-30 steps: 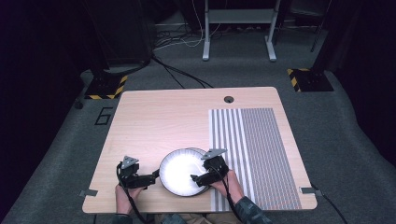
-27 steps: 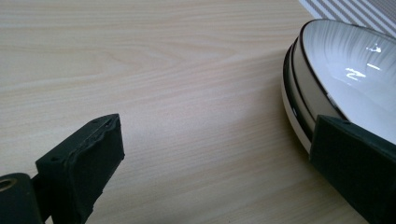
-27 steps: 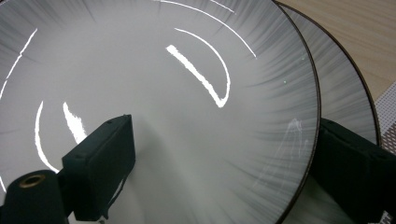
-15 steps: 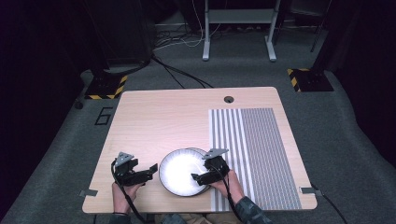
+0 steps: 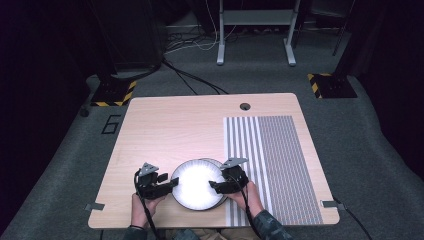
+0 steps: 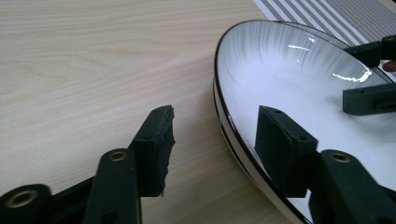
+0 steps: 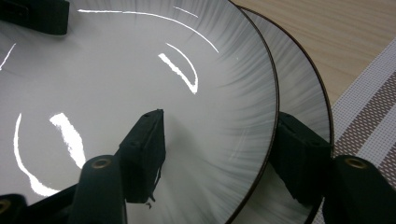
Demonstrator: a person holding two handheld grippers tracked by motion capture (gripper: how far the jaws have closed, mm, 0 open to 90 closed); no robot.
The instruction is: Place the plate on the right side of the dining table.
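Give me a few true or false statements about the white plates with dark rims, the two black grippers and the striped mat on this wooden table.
1. Two white plates with dark rims are stacked, the top plate shifted off the lower plate. True.
2. The left gripper straddles the plate rim, one jaw over the light wooden table, one inside the plate. True; its jaws have just been closing around the rim.
3. The plates sit in the middle of the grey and white striped mat. False; they lie on the wood by the mat's left edge.
4. The right gripper holds a spoon. False; its jaws stand either side of the top plate's rim and have just been closing.
5. The plates are full of food. False; the top plate is bare.
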